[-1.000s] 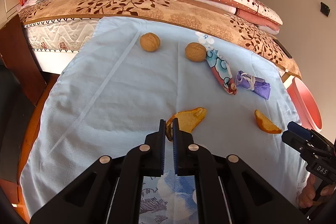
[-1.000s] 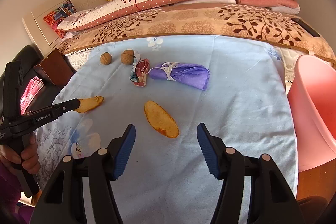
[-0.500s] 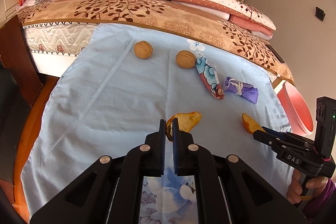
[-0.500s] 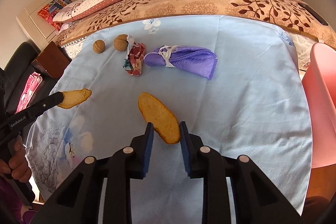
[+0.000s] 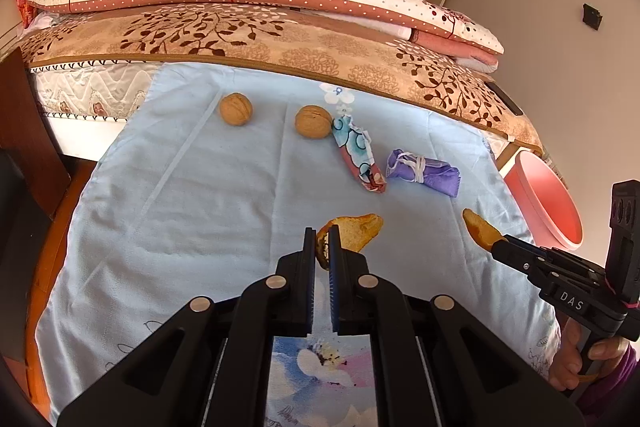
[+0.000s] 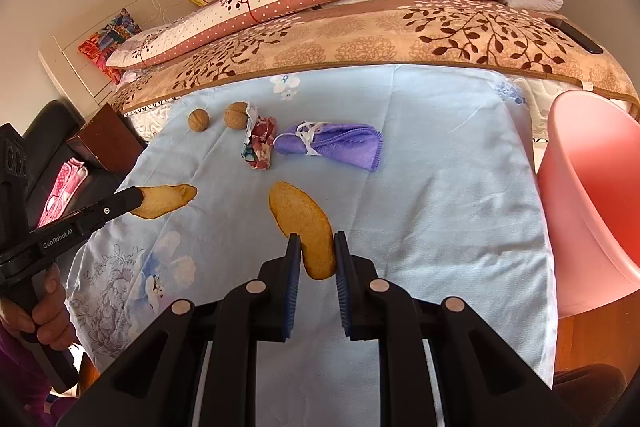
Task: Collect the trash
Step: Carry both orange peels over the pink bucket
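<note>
Left tool (image 5: pixel 323 247): black plastic arms with blue ribbed pads, jaws narrowed onto a curled orange peel (image 5: pixel 356 233), which is clamped at its near end, its matte pith side facing up. Right tool (image 6: pixel 316 254): same build; its jaws have just been closing and now pinch the near tip of a second orange peel (image 6: pixel 302 227), an elongated oval with a grainy, pale-orange inner face, its far end stretching out over the cloth.

The counter carries a pale blue woven cloth (image 6: pixel 440 187), lightly creased, with a printed flower motif near the front edge. At its far side lie two walnuts (image 5: pixel 236 109) (image 5: pixel 313 121), round, tan and wrinkled; the right-hand one touches a crumpled wrapper (image 5: pixel 358 157) printed in turquoise, white and red. Just beside that lies a purple fleece cloth (image 5: pixel 424 174), rolled and tied with white string.

A pink plastic bin (image 6: pixel 592 195), smooth-walled and flaring toward its rim, stands off the counter's right edge. Behind the counter is a bed (image 5: pixel 280 43) with a tan leaf-patterned blanket and folded quilts in dotted white and rust.
</note>
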`<state>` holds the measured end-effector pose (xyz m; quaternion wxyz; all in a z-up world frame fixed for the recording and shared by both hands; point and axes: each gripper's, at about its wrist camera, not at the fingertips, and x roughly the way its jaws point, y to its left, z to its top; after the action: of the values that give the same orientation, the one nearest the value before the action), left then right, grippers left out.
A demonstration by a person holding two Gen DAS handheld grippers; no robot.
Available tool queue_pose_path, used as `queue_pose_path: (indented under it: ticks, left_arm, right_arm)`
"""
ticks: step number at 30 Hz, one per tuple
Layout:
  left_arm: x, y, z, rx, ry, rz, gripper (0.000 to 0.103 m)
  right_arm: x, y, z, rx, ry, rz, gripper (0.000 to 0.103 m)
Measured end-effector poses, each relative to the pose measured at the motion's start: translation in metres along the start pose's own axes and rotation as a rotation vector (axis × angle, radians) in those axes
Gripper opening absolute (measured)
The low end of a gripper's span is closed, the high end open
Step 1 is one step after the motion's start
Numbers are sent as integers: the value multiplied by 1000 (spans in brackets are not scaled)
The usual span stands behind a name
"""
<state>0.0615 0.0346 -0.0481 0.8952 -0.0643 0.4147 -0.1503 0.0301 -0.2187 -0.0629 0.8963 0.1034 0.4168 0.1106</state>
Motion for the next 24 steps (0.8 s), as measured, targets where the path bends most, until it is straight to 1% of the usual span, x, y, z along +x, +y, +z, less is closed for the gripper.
queue_pose_path:
  ticks: [13,18,24]
  left_arm:
    - [-7,-55,9,103,-29,-73,5]
    - [-6,-79,14,143,-42,-94,5]
    - [-5,-109,21,179,-57,-139,5]
  right_arm:
    - [-40,-31,3,75,-105,-38,16]
    - [-55,-50,3,114,-150,-73,16]
    - [-75,-77,1,175,-204,-124,16]
